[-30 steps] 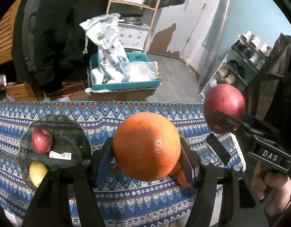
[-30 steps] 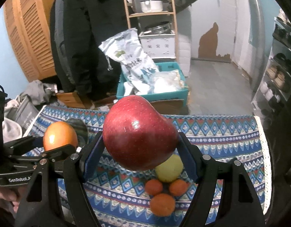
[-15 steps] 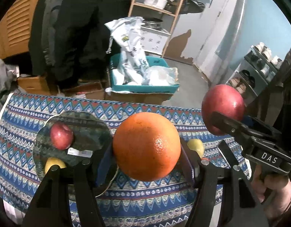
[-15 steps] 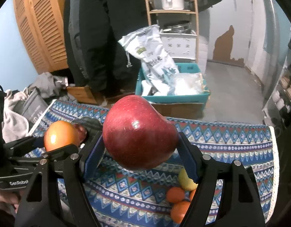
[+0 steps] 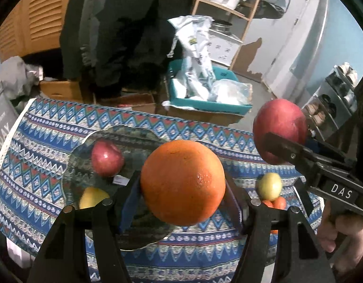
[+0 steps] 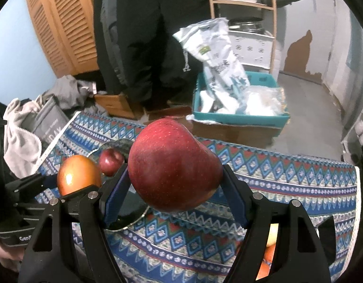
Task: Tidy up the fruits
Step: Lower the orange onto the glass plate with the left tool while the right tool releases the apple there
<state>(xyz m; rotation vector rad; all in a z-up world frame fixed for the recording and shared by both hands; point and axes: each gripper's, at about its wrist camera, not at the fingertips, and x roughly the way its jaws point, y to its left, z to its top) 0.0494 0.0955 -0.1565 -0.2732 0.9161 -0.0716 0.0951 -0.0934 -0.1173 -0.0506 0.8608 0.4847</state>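
Observation:
My left gripper (image 5: 182, 186) is shut on a large orange (image 5: 182, 182), held in the air above the near edge of a dark glass plate (image 5: 139, 139). On that plate lie a small red apple (image 5: 106, 155) and a yellow fruit (image 5: 93, 198). My right gripper (image 6: 174, 174) is shut on a big red apple (image 6: 172, 167), up over the patterned tablecloth (image 6: 287, 176) just right of the plate (image 6: 115, 145). In the left wrist view the red apple (image 5: 280, 129) hangs at the right. A yellow-green fruit (image 5: 269, 186) and small orange fruits (image 5: 277, 202) lie on the cloth.
Beyond the table's far edge stand a teal crate (image 6: 240, 115) with white bags on a cardboard box, a wooden shelf (image 6: 242, 2) with pots, and a person in dark clothes (image 6: 143, 35). A grey bag and cloths (image 6: 35, 122) lie left of the table.
Both grippers have shifted left across the table with their fruits held; the plate now lies nearer the middle of both views, and the loose fruits have slid right.

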